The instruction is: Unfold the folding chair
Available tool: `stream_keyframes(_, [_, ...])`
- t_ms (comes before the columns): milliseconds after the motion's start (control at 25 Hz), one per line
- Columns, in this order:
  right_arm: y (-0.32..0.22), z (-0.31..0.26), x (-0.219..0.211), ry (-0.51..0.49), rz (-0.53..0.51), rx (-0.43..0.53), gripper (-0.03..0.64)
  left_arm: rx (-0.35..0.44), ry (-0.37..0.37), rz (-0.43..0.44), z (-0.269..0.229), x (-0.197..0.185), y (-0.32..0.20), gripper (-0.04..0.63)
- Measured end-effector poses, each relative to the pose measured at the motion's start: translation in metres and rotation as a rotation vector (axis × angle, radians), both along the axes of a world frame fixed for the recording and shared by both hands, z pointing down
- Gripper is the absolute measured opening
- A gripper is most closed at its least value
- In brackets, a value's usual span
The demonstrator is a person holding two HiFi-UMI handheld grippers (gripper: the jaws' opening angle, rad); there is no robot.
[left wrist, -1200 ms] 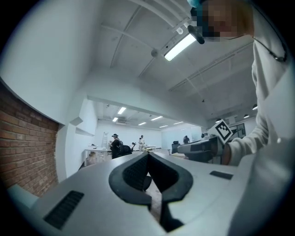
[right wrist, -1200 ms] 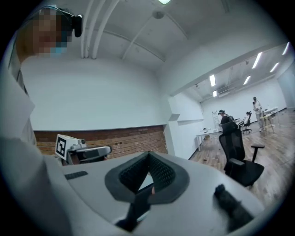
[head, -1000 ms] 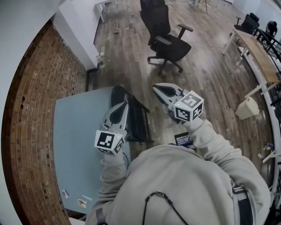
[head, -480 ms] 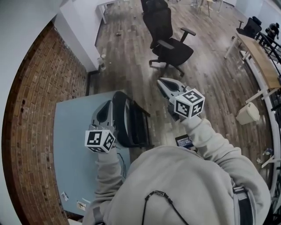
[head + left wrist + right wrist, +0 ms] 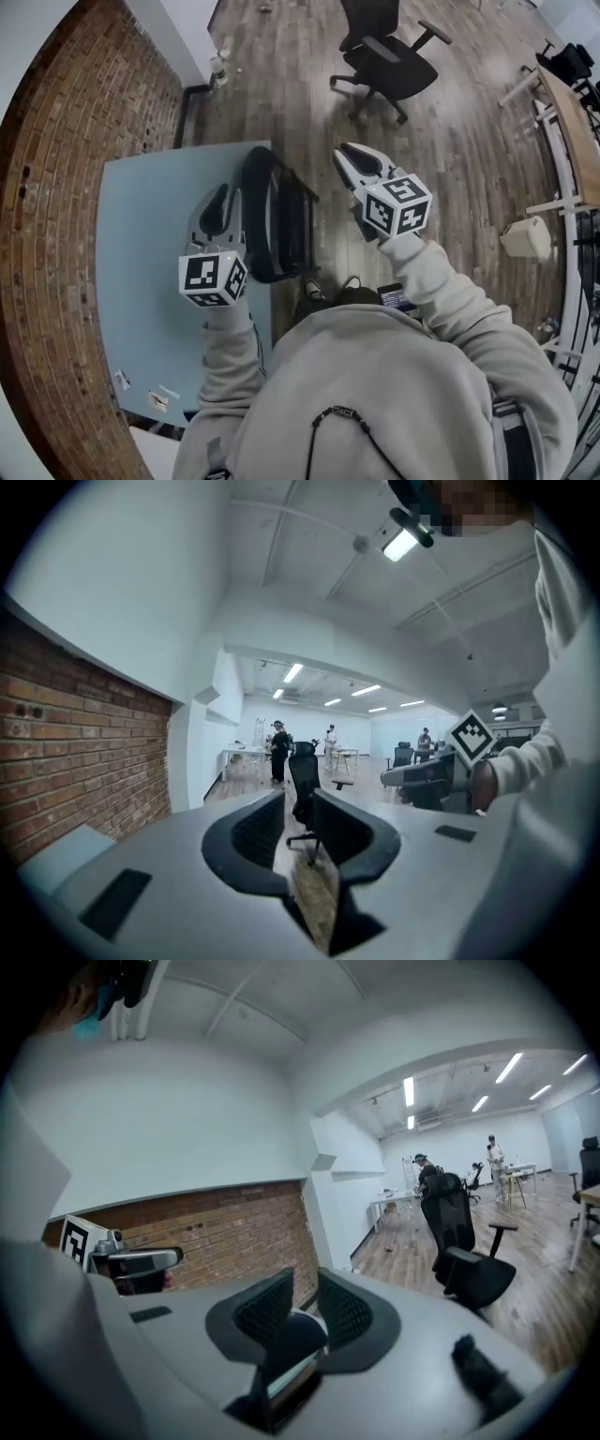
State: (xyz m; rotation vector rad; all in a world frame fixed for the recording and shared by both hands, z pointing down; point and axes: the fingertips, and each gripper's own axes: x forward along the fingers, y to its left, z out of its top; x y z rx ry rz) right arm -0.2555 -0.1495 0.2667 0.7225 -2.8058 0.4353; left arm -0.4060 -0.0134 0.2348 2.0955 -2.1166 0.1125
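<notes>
Counts for you:
- folding chair (image 5: pixel 281 225): 1
- blue mat (image 5: pixel 141 281): 1
- grippers: 2, one in each of your hands: left gripper (image 5: pixel 217 199), right gripper (image 5: pixel 352 161). Jaws on both are opening, with nothing between either pair.
- marker cubes: 2: left cube (image 5: pixel 213 278), right cube (image 5: pixel 397 204)
- office chairs: 2 I can count: near office chair (image 5: pixel 389 61), far office chair (image 5: pixel 403 755)
- people down the room: 3 in your left gripper view: person in black (image 5: pixel 279 750), second person (image 5: pixel 331 738), third person (image 5: pixel 426 739). Your right gripper view catches only 2.
- desk (image 5: pixel 574 131): 1
- white bin (image 5: pixel 525 236): 1
- brick wall (image 5: pixel 56 187): 1
</notes>
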Motion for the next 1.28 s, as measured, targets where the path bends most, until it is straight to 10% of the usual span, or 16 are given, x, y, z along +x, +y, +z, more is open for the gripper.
stream_keyframes(160, [0.003,0.106,-0.033,0.133,-0.021,-0.187,0.19,-0.221,0.002,-0.008,0.082,-0.022,-0.008,0.316])
stream_keyframes(440, [0.055,0.323,-0.095,0.397,-0.122,-0.588,0.266,-0.565,0.095,0.02,0.23,-0.038,-0.009,0.411])
stream_keyframes(800, [0.077,0.473,-0.127,0.585,-0.045,-0.789,0.279,-0.65,0.315,0.042,0.288,-0.044,-0.007,0.397])
stream_keyframes(960, [0.079,0.497,-0.145,0.594,-0.017,-0.84,0.279,-0.707,0.336,0.092,0.296,-0.038,-0.005,0.178])
stream_keyframes(1280, [0.082,0.513,-0.15,0.681,-0.074,-0.758,0.183,-0.689,0.458,0.053,0.298,-0.039,-0.006,0.095])
